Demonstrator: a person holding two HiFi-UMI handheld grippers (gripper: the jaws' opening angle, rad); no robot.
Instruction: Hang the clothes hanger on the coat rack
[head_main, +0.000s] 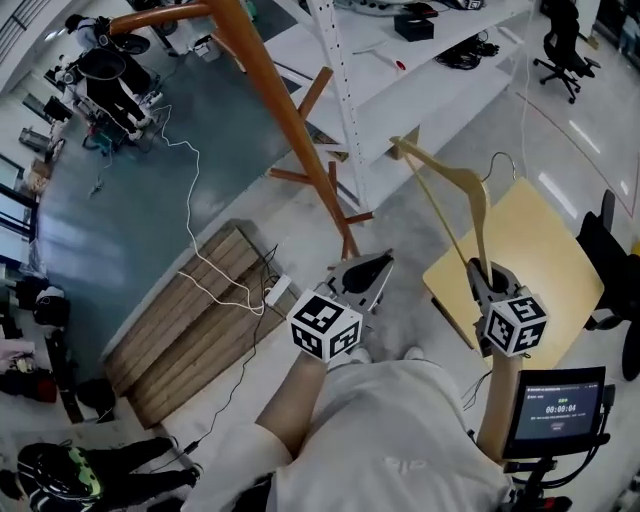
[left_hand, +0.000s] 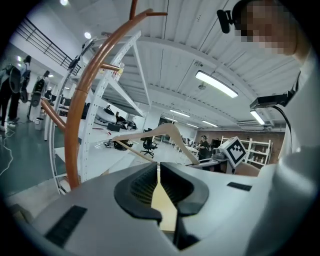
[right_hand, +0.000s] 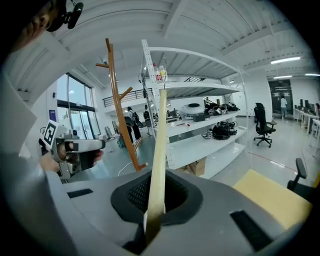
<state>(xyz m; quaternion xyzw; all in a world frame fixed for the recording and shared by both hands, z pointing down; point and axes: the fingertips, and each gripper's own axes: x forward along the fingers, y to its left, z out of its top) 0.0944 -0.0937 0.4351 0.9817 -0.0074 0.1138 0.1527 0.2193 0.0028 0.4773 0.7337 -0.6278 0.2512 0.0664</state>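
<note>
Biggest thing here is the orange-brown coat rack (head_main: 270, 95). It runs diagonally across the head view and its top is cut off by the frame, so I can't see its hooks from there. Right behind it is a white shelving unit (head_main: 450, 95) with a black box (head_main: 413, 27) and a tangle of dark cables (head_main: 462, 50) on the shelf. The other bits up there are too small to make out. On the floor to the left lies a slatted wooden panel (head_main: 185, 320), and on the right stands a yellow table (head_main: 545, 250).

The wooden hanger (head_main: 445, 168) isn't on the rack. It's up in the air over the yellow table, off to the right of the rack and apart from it, and one tip pokes toward the shelf edge.

The right gripper (head_main: 490, 280) has its jaws clamped tight on one arm of the hanger. In the right gripper view the pale wood rises straight up from between the pads. The lower end is buried in the jaws, and I can't make out the metal hook in that view.

The left gripper (head_main: 368, 272) sits between the rack's base and the hanger. Its jaws are pressed together with nothing between them, leaving just a thin slit with something tan showing behind.
</note>
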